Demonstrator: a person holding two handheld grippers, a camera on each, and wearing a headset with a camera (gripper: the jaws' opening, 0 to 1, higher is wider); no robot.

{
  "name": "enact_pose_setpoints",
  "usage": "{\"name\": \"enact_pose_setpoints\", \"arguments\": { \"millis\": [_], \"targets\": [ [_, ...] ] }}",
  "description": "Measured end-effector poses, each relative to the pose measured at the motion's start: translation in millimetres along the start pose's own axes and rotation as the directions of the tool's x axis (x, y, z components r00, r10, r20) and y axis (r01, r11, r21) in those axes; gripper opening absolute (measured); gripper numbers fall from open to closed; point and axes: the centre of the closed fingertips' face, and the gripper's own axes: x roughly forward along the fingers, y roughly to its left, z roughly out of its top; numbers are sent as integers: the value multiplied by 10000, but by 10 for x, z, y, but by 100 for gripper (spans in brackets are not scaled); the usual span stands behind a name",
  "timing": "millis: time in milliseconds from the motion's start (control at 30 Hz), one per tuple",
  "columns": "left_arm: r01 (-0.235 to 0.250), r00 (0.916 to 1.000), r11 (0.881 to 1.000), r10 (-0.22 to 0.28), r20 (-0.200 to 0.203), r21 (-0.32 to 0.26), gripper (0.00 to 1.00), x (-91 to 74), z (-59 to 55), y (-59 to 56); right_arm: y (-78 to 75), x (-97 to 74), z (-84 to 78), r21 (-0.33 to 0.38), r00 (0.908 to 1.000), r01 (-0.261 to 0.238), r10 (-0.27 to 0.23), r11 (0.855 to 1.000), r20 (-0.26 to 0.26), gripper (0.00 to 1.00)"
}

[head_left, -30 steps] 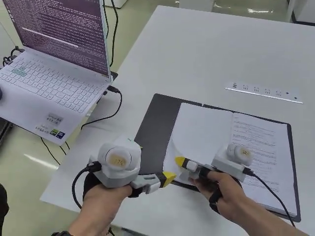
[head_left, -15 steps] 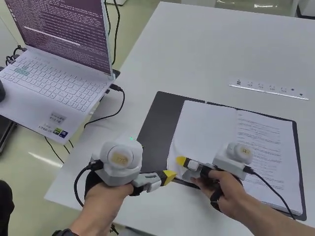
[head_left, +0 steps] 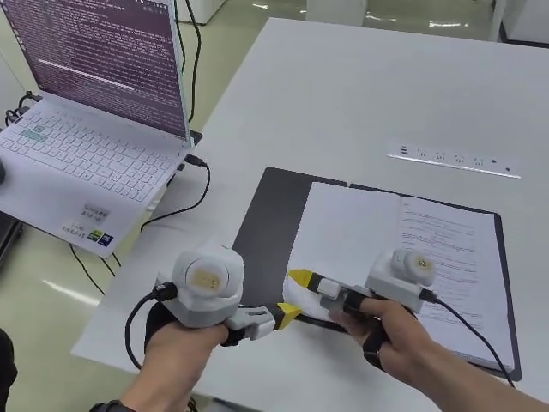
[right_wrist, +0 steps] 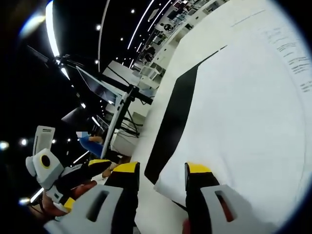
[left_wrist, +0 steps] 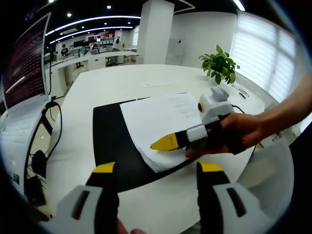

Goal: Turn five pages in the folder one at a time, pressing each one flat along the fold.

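While the head view shows the open folder (head_left: 270, 223) at centre right on the white surface (head_left: 343, 94), the left gripper (head_left: 281, 315) sits at lower left and the right gripper (head_left: 300, 277) at the lower corner of the left page (head_left: 343, 232). In the left gripper view the jaws stand wide, nothing between them, folder at centre. In the right gripper view the jaws gape less, the page corner just ahead between them.

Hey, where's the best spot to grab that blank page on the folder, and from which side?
Probably its near-left corner, approached from the near side: it curls up off the black cover, which seems to leave room for one jaw underneath.
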Motion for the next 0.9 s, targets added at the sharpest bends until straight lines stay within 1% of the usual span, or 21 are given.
{"name": "enact_pose_setpoints", "arguments": {
  "millis": [100,200,300,367,400,533,567,667,767,900],
  "targets": [
    [47,10000,10000,-47,21,9,63,-8,-4,-20,65,-115,65,-414,10000,49,-45,9991,80,36],
    [95,10000,9999,-95,29,-40,60,4,-11,-27,52,-224,97,-1044,9997,227,-221,9943,67,36],
    [183,9998,9998,-184,-28,-35,59,22,-29,-53,12,-358,128,-1511,9986,520,-506,9871,134,34],
    [274,9996,9995,-273,-108,143,57,38,-55,-81,-24,-471,145,-1850,9974,723,-708,9801,148,33],
    [360,9992,9991,-356,-162,221,56,47,-69,-96,-60,-542,158,-2090,9961,882,-865,9739,175,32],
    [509,9986,9982,-503,-187,323,52,94,-76,-130,-141,-771,200,-2504,9923,1241,-1193,9602,341,30],
    [539,9984,9980,-534,-173,326,49,112,-75,-135,-146,-793,203,-2516,9919,1269,-1217,9595,365,30],
    [642,9978,9973,-636,-171,348,42,170,-56,-162,-235,-960,234,-2443,9872,1578,-1472,9568,614,29],
    [712,9973,9964,-703,-204,457,35,238,-34,-180,-284,-1081,228,-2322,9833,1783,-1644,9562,777,28],
    [835,9963,9954,-825,-226,479,28,354,6,-190,-333,-1190,197,-2204,9803,1927,-1778,9562,856,28]
  ]
}}
